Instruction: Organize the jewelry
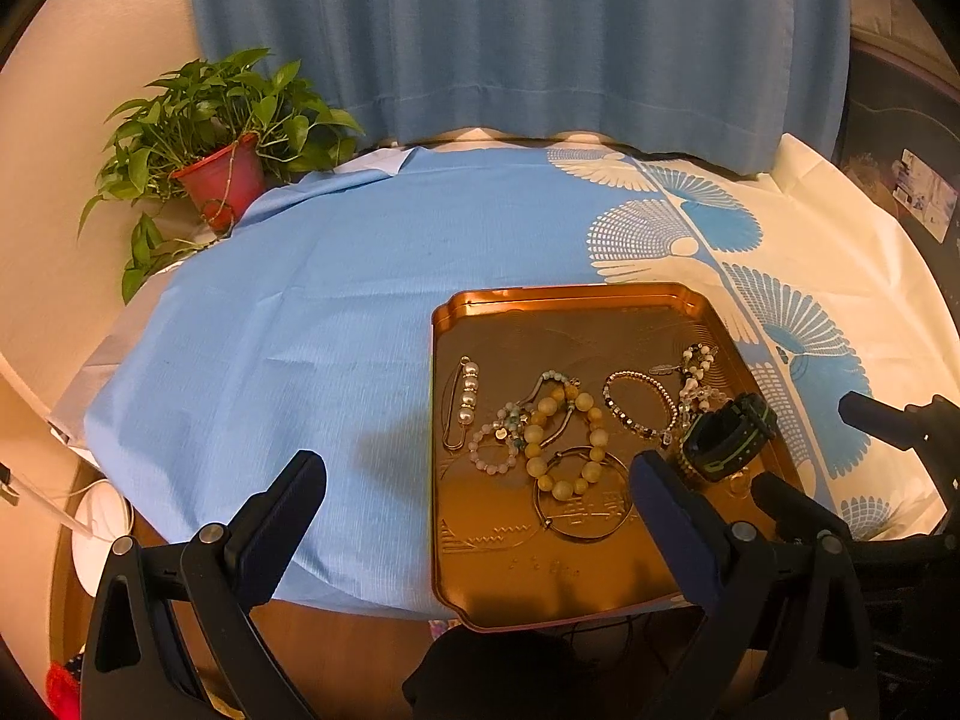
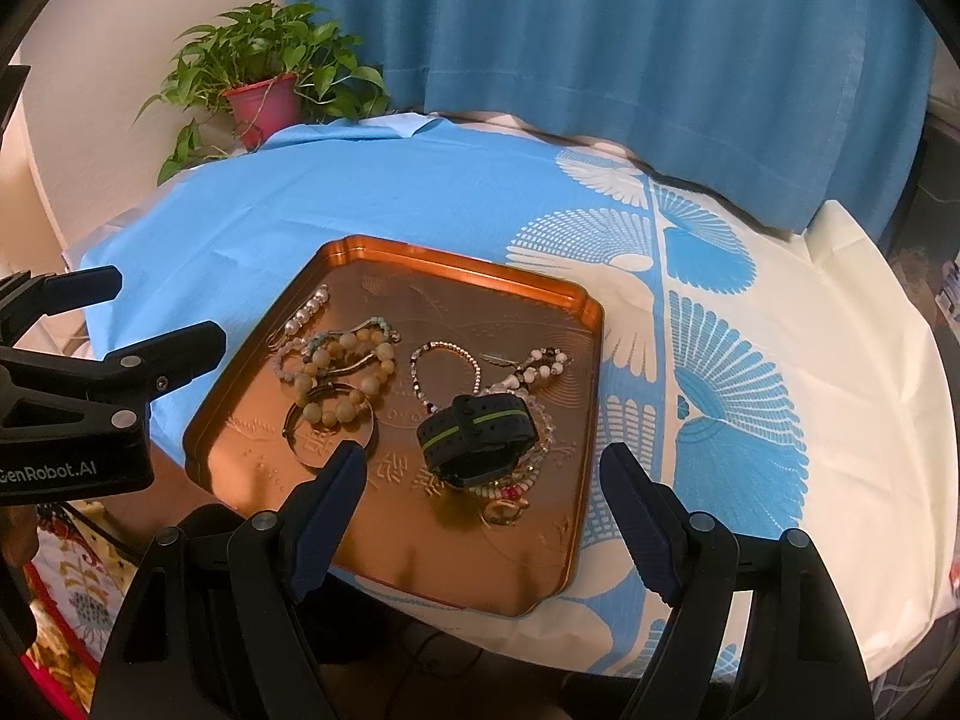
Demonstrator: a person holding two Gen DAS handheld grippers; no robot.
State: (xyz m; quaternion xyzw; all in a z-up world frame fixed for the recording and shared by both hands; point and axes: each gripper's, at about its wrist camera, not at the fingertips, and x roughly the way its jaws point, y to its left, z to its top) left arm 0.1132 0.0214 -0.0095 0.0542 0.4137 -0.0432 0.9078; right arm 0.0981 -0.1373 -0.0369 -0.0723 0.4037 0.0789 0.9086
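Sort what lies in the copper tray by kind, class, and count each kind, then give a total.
Beaded bracelets: 4, possibly more in the tangle
Plain bangle: 1
Pearl pin: 1
Black band: 1
Total: 7 at least, all in the tray

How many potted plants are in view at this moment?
1. A leafy green potted plant in a red pot stands at the table's far left corner, beside the blue curtain, well away from the copper tray. Nothing suggests another is hidden.
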